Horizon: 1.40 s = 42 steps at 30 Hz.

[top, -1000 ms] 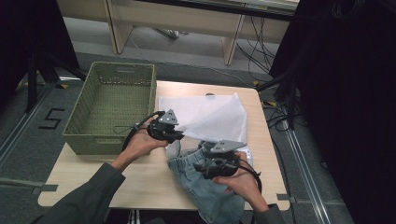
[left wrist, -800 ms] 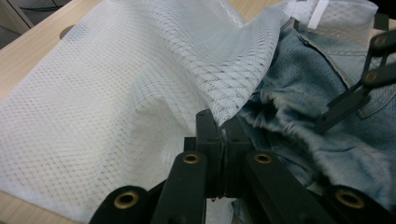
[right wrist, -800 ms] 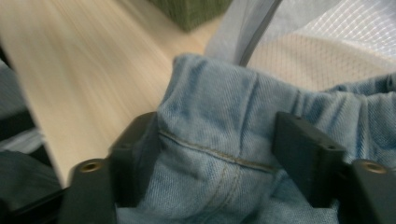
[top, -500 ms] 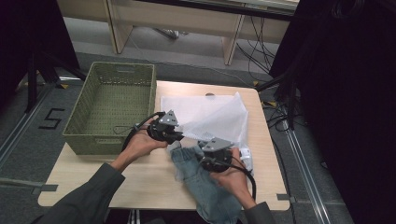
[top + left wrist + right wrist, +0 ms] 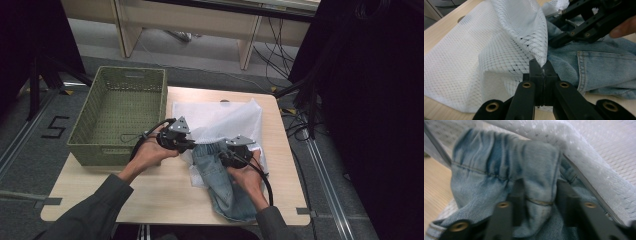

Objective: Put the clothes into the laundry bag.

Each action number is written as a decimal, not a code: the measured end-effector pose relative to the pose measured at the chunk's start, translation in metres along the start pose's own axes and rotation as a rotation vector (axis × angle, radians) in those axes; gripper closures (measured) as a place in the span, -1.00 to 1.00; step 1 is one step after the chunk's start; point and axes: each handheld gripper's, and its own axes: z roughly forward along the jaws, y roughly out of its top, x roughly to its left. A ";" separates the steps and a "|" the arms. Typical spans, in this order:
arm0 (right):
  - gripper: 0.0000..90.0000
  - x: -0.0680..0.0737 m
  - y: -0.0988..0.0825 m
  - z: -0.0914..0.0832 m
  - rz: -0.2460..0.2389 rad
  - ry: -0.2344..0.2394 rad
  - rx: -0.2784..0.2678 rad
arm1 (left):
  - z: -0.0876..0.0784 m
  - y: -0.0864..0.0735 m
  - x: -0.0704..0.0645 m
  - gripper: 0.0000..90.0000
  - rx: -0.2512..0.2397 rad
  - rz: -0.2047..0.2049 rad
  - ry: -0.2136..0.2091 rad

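A white mesh laundry bag lies on the wooden table. My left gripper is shut on the edge of the bag's mouth and holds that edge of the mesh lifted; the jaws stand pressed together. Light blue jeans lie in front of the bag with their waist end at its opening. My right gripper has a bunched fold of denim between its jaws, which touch it on both sides; these jaws have just been opening. The bag's zipper edge runs just above the fold.
A green woven basket stands at the table's left side, close to my left hand. Cables trail from both grippers. Dark stands and floor cables lie beyond the table's right edge. Bare tabletop shows near the front left.
My right gripper has moved away from me toward the bag's mouth, carrying the jeans' waist with it. The left gripper has kept still on the mesh.
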 end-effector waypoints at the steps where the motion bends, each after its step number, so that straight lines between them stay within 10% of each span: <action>1: 0.15 -0.001 0.003 -0.003 0.001 0.001 0.001 | 0.001 -0.001 0.001 0.96 -0.001 0.003 -0.002; 6: -0.02 0.002 0.015 -0.038 0.009 0.045 -0.093 | 0.004 -0.003 -0.001 0.96 -0.010 -0.018 -0.001; 13: -0.13 0.031 -0.012 -0.076 -0.040 0.215 -0.016 | 0.004 -0.002 0.001 0.95 -0.009 -0.012 0.001; 18: -0.18 0.049 -0.032 -0.049 -0.136 0.180 0.087 | 0.004 -0.002 -0.001 0.96 0.000 -0.014 -0.001; 23: 0.84 0.045 -0.026 -0.022 -0.224 0.140 0.144 | 0.004 0.001 -0.003 0.96 0.007 0.013 -0.012; 31: 0.93 0.014 0.024 -0.021 -0.097 0.073 -0.027 | 0.001 0.006 -0.004 0.96 -0.039 -0.001 -0.008; 37: 0.89 0.015 0.006 0.027 -0.079 0.065 0.080 | 0.003 0.001 -0.003 0.96 -0.041 -0.006 -0.021; 42: 0.87 0.012 0.008 0.020 -0.038 0.077 0.047 | 0.015 -0.006 -0.007 0.84 -0.010 0.019 -0.035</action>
